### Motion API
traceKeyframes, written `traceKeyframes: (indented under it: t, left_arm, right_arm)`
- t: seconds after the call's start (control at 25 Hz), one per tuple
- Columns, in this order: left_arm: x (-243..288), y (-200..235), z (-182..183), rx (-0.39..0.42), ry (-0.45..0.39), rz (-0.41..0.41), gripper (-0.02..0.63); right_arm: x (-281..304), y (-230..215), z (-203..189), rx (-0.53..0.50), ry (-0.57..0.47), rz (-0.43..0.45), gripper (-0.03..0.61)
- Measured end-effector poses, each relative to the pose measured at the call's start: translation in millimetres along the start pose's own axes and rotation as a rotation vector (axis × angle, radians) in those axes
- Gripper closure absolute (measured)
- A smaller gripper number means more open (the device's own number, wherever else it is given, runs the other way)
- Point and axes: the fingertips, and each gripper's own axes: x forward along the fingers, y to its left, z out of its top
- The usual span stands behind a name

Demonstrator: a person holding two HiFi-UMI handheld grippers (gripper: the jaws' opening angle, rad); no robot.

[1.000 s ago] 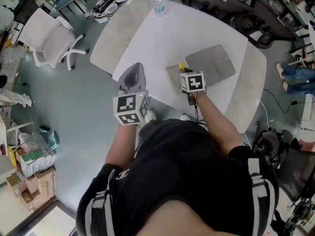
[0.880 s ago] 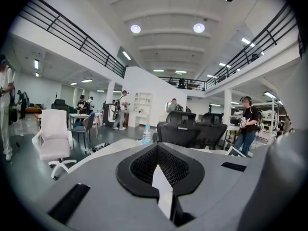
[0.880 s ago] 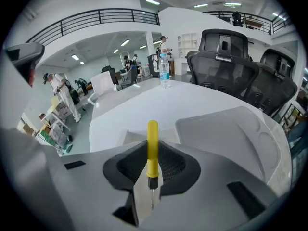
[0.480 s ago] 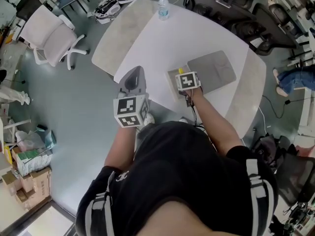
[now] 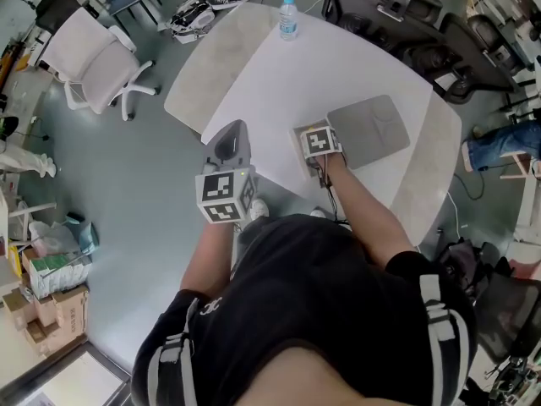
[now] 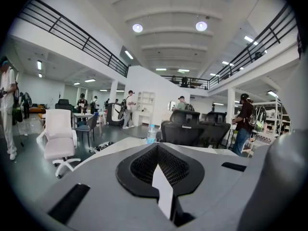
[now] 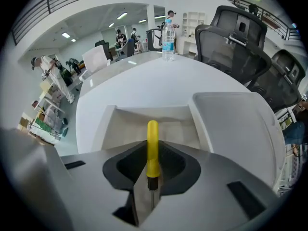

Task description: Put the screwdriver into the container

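Note:
A yellow-handled screwdriver (image 7: 152, 148) is clamped between the jaws of my right gripper (image 7: 150, 184), handle pointing forward. It hangs over the open shallow white container (image 7: 122, 124) on the white table (image 7: 144, 81). In the head view the right gripper (image 5: 321, 146) covers most of the container (image 5: 298, 138) and hides the screwdriver. My left gripper (image 5: 230, 146) is held off the table's near edge, apart from the container. In the left gripper view the left gripper (image 6: 162, 189) has its jaws together with nothing between them.
A flat grey lid (image 5: 369, 132) lies just right of the container; it shows as the lid (image 7: 236, 124) in the right gripper view. A water bottle (image 5: 288, 18) stands at the table's far edge. A white chair (image 5: 97, 62) stands to the left, dark chairs (image 5: 397, 24) behind.
My right gripper has shifted slightly left over the container with the screwdriver, so the yellow handle no longer shows in the head view. The left gripper has hardly moved.

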Motion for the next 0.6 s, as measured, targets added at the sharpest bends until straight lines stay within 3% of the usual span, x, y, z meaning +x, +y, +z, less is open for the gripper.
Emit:
traceKeyframes:
  t: [0.56,0.6]
  left_arm:
    - [-7.1,4.6,-5.0,-0.004,0.016,0.024,0.611]
    - [-7.4,3.9,-4.7,-0.004,0.016,0.023,0.611]
  right_arm:
    - [6.2,4.1,-4.9,-0.002,0.039,0.010,0.512]
    - [5.3,6.0,-4.2,-0.006,0.030,0.021,0.476]
